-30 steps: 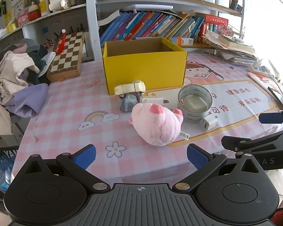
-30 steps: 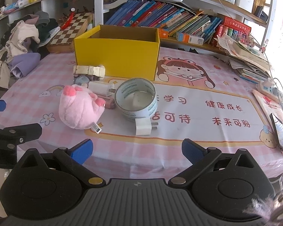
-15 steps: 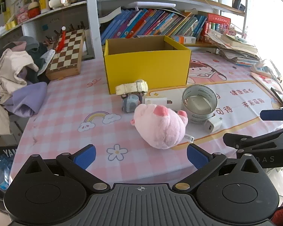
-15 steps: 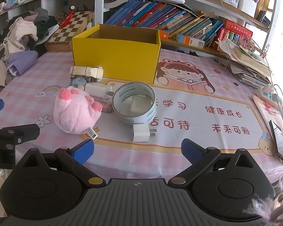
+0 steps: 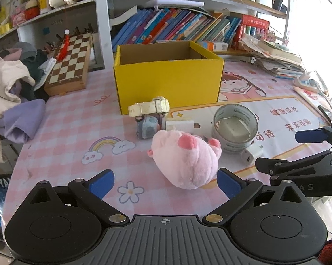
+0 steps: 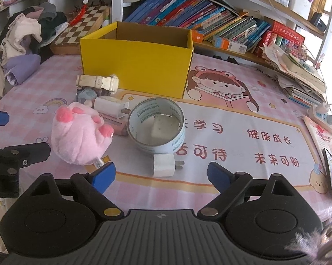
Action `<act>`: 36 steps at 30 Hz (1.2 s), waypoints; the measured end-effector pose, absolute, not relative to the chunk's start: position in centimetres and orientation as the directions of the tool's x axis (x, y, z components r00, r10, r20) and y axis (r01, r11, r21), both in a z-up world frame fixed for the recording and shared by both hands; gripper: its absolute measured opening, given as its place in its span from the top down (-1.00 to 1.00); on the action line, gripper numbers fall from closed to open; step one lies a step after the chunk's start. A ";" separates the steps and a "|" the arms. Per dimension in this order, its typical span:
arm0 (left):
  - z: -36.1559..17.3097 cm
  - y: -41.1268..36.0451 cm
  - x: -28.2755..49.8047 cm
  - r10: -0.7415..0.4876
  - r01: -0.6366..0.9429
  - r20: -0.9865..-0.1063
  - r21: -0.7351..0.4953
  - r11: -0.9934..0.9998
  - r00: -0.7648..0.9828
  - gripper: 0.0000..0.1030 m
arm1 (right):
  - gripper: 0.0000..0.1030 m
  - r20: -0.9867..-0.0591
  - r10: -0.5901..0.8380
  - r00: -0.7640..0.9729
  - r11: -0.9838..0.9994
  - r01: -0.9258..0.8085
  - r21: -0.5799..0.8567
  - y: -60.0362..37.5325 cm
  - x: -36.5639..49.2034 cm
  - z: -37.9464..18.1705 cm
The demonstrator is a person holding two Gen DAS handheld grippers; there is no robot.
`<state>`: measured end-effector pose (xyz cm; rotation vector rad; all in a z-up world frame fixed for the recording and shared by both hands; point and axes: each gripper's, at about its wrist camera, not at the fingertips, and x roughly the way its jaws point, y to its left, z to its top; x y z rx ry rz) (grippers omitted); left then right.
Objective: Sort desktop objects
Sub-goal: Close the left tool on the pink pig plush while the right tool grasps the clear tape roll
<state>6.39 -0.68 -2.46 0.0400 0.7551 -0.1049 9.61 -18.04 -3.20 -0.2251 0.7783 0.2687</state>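
Left gripper (image 5: 164, 182) is held wide and empty with the pink plush (image 5: 185, 159) just ahead of its pads; right gripper (image 6: 161, 174) jaws are closing from wide, nothing pressed, the white charger (image 6: 163, 165) lying on the table between its tips. The charger touches the tape roll (image 6: 157, 128), so the roll could be nudged. The yellow box (image 6: 137, 66) sits behind the clutter, so the plush's soft body could slip in transit.

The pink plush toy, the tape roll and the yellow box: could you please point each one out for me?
pink plush toy (image 5: 185, 161), left wrist view, on the middle of its fuzzy body.
tape roll (image 6: 177, 142), right wrist view, on its outer printed wall.
yellow box (image 6: 135, 66), right wrist view, on its front face.
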 end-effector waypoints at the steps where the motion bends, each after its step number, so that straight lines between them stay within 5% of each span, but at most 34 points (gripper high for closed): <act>1: -2.6 -0.8 6.7 -0.084 0.113 -0.689 -0.004 0.994 0.720 -0.94 | -0.77 -0.718 0.155 0.679 0.941 -0.323 -0.103 -18.0 10.0 -3.2; 19: -6.1 -2.1 12.3 -0.133 0.150 -0.756 -0.046 0.988 0.641 -0.92 | -0.68 -0.787 0.147 0.599 0.914 -0.386 -0.122 -17.6 16.8 -5.0; 25: -6.7 -1.3 12.9 -0.170 0.133 -0.765 -0.111 0.985 0.621 -0.66 | -0.59 -0.778 0.195 0.597 0.902 -0.420 -0.096 -17.1 17.7 -4.6; 36: -7.1 -1.7 13.5 -0.155 0.130 -0.779 -0.094 0.987 0.608 -0.67 | -0.83 -0.803 0.167 0.572 0.900 -0.422 -0.113 -16.5 19.9 -5.2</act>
